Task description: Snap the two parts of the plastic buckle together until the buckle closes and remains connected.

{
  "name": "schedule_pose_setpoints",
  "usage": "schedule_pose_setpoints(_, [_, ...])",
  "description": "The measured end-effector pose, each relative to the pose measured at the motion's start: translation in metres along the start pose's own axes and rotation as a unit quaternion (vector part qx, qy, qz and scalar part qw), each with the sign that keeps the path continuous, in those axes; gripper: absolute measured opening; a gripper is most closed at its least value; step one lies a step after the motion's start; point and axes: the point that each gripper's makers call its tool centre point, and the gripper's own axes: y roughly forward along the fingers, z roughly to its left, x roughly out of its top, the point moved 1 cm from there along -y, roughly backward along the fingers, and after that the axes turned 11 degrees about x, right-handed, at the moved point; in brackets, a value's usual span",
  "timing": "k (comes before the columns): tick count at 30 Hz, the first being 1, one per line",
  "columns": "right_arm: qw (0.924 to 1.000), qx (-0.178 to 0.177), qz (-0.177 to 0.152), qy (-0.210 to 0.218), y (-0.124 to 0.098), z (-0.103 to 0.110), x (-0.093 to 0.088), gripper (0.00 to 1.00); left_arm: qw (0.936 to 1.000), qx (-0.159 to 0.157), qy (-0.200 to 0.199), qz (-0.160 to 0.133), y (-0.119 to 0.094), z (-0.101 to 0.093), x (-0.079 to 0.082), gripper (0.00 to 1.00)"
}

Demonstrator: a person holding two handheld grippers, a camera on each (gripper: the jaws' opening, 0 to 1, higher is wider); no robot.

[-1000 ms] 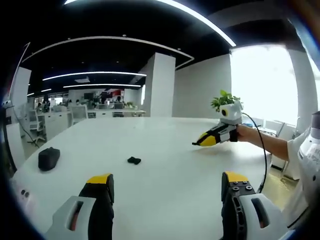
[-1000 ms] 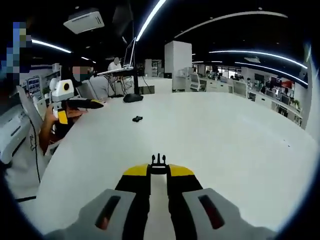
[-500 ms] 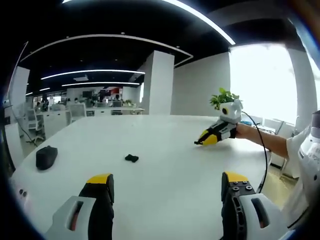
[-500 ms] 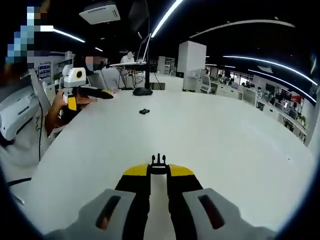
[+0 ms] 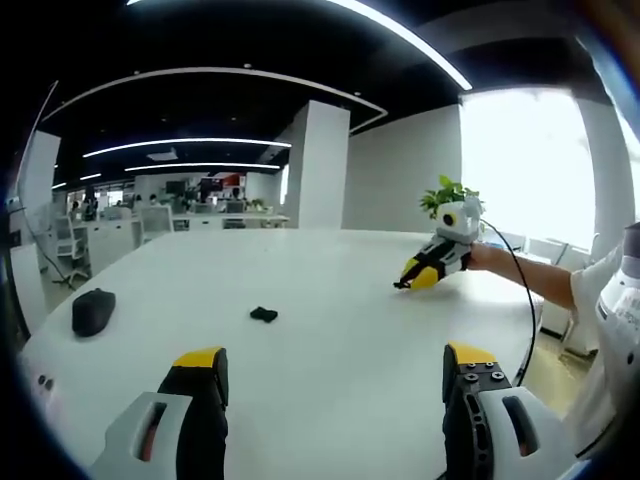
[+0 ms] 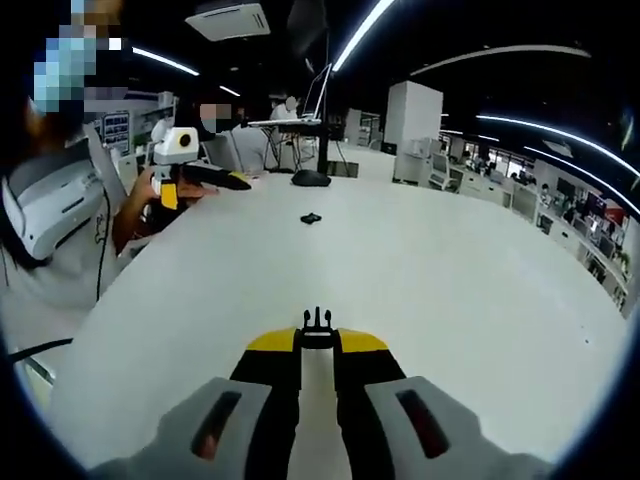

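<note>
Black pronged buckle part [image 6: 317, 321] points forward from pinching right gripper [image 6: 317, 345]; left gripper [image 5: 335, 372] spread wide, seemingly empty.

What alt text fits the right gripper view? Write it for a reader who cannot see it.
The right gripper, its jaws shut on a small black buckle part, points across a white table. Farther off lies a second black buckle part, beyond it a dark mouse-like object; at left the left gripper hovers in a person's hand.
</note>
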Motion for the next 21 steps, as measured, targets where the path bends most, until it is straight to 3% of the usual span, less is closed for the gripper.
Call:
schedule_pose_setpoints(15, [0.9988,0.047,0.014,-0.006,0.000,0.008,-0.010,0.11,1.0000,-0.006,-0.002,-0.001,0.003,-0.004,-0.001,0.90])
schedule_pose_setpoints(21, [0.9984,0.050,0.024,-0.012,0.001,0.009,-0.013,0.11,1.0000,-0.009,0.000,0.000,0.004,-0.007,0.000,0.90])
